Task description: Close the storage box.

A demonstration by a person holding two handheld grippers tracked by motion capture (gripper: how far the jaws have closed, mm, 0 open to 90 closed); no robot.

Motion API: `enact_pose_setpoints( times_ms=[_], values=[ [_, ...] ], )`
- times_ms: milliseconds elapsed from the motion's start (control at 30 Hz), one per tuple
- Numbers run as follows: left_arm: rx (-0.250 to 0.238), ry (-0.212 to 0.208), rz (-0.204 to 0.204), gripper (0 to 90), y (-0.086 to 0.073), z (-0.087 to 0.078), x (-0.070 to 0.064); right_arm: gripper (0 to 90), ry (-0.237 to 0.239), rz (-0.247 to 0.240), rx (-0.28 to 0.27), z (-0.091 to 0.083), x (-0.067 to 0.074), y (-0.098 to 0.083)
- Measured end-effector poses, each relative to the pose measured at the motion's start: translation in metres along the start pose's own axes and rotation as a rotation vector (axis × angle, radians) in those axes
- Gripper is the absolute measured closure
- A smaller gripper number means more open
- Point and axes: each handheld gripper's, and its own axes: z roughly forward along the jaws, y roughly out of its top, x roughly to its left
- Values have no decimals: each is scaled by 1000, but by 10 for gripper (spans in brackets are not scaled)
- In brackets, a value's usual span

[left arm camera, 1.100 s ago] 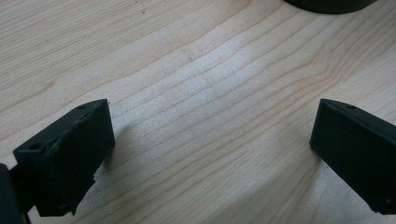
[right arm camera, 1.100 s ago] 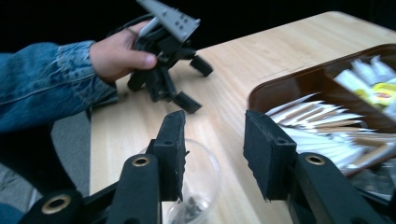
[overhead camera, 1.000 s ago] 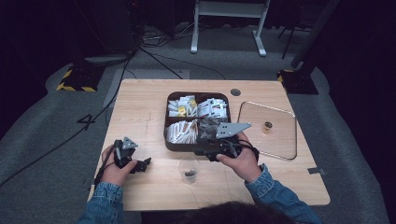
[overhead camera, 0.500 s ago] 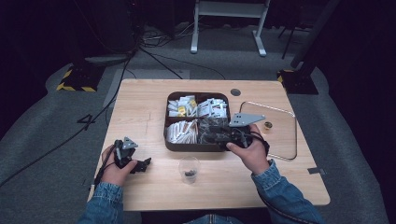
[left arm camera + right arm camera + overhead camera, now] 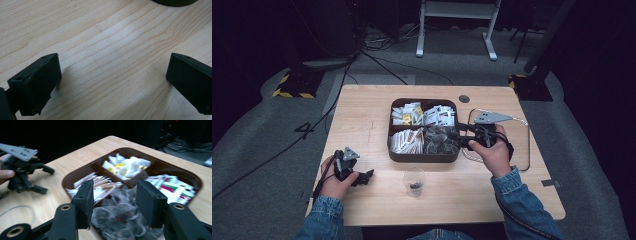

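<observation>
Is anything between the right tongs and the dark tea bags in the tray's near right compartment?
Nothing visible is. In the right gripper view the right tongs stand open just over the dark tea bags, with only air in the gap. The tray rim lies below them, not in the path.

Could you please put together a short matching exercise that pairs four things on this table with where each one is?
Things:
1. clear cup
2. dark sachets
3. left gripper
4. wire frame

Places:
A. right of the tray
B. near-right compartment of the tray
C. near-left part of the table
D. on the table just in front of the tray

Pairs: 1-D, 2-B, 3-C, 4-A
</observation>
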Motion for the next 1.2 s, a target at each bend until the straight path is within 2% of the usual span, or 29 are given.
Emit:
enact_pose_setpoints(
  times_ms=[267, 467, 733, 1200],
  values=[
    [0, 2, 3, 3, 0, 0, 0, 431, -111, 27, -9, -10, -26, -4],
    [0, 2, 3, 3, 0, 0, 0, 413, -180, 63, 11, -18, -48, -11],
    [1, 1, 2, 3, 0, 0, 0, 401, -268, 74, 31, -35, -71, -16],
    [0, 0, 0, 3, 0, 0, 0, 373, -348, 134, 58, -41, -101, -35]
  ],
)
